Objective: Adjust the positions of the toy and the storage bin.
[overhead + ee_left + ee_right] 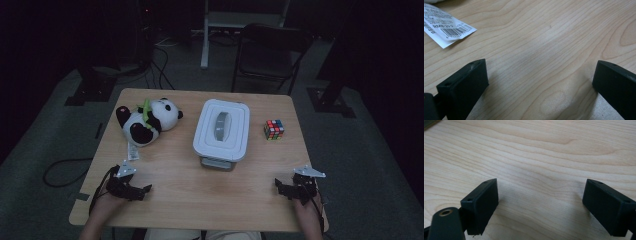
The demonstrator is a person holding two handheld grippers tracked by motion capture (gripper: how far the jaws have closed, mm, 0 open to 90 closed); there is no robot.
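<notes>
My left gripper [144, 190] rests on the wooden table [190, 195] near its front left, held by a hand. Its black jaws stand wide apart in the left gripper view [541, 67], with bare wood between them. My right gripper [278, 184] lies near the front right edge, also open [541, 185] over bare wood. A panda plush [147, 120] lies at the back left. A white lidded box [222, 129] with a grey handle stands in the middle. To the right of the box sits a colourful puzzle cube [273, 129].
A white paper tag with a barcode [446, 27] lies on the table just ahead of my left gripper, below the panda [132, 151]. A dark chair [270, 52] stands beyond the table's far edge. Cables run over the floor at the left.
</notes>
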